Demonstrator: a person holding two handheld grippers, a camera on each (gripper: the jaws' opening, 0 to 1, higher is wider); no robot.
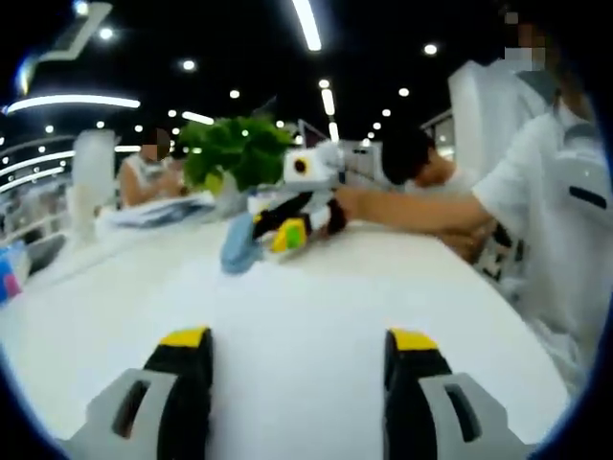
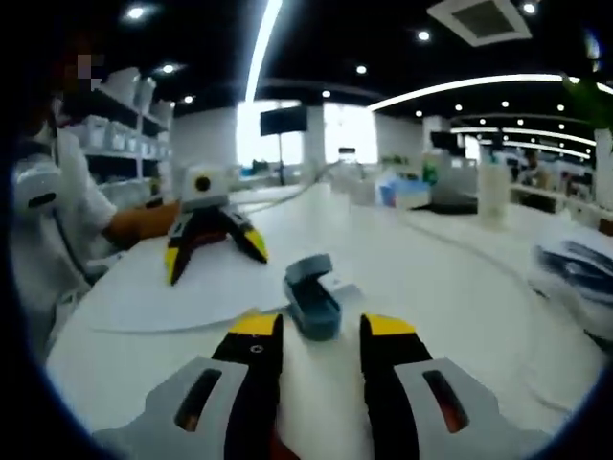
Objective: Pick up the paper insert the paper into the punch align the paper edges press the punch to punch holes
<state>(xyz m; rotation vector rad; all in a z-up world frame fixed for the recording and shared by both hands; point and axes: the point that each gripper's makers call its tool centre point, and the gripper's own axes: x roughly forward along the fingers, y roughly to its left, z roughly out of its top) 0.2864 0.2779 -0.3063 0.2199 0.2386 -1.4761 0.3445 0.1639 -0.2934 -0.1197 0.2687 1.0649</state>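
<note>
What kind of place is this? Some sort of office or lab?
Probably a big open workroom or lab: long white tables, shelves of bins along a wall, strip lights on a dark ceiling, and people seated at work. A blue hole punch rests on paper.

The blue lever hole punch [image 2: 312,295] sits on the white desk [image 2: 450,287], and all else is placed from it. In the right gripper view, the right tongs [image 2: 316,333] stand just before the punch, jaws apart. A white paper sheet [image 2: 182,292] lies left of the punch, reaching under it. The left tongs [image 2: 213,251] rest on the paper, behind and left of the punch. In the left gripper view, a potted green plant [image 1: 237,153] stands behind the punch [image 1: 239,245].
</note>
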